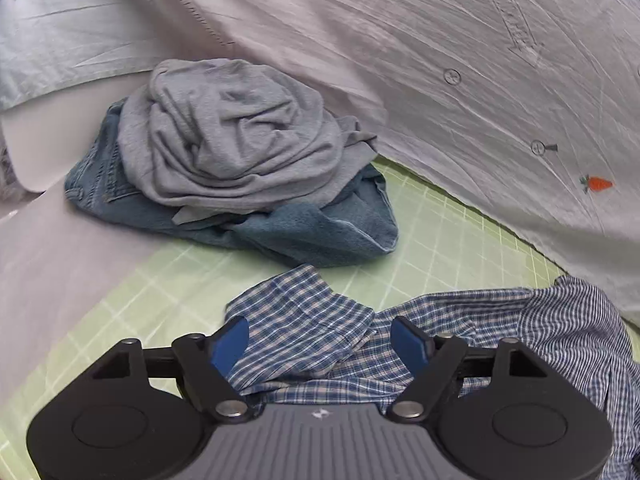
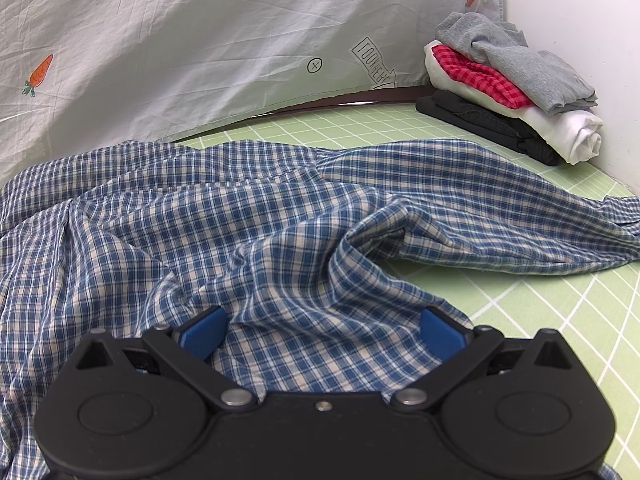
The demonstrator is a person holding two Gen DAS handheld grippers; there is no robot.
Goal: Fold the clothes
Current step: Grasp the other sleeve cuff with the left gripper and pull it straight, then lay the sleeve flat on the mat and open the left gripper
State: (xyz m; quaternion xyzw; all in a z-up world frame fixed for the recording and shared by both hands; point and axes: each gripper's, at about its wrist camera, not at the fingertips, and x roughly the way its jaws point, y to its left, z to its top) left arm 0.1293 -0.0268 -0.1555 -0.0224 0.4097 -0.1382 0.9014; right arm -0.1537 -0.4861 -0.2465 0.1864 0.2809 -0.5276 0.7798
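Observation:
A blue and white plaid shirt (image 2: 248, 216) lies rumpled across the green grid mat (image 2: 560, 312). My right gripper (image 2: 322, 334) hangs over its near edge with the blue pads wide apart; cloth lies under them, not pinched. In the left wrist view one end of the same plaid shirt (image 1: 312, 328) lies below my left gripper (image 1: 320, 346), whose blue pads stand apart and press on nothing.
A heap of unfolded clothes, a grey garment (image 1: 236, 136) on blue denim (image 1: 320, 236), sits at the mat's far left. A stack of folded clothes (image 2: 516, 84) stands at the far right by a white wall. A pale sheet with carrot prints (image 1: 460, 92) hangs behind the mat (image 1: 432, 240).

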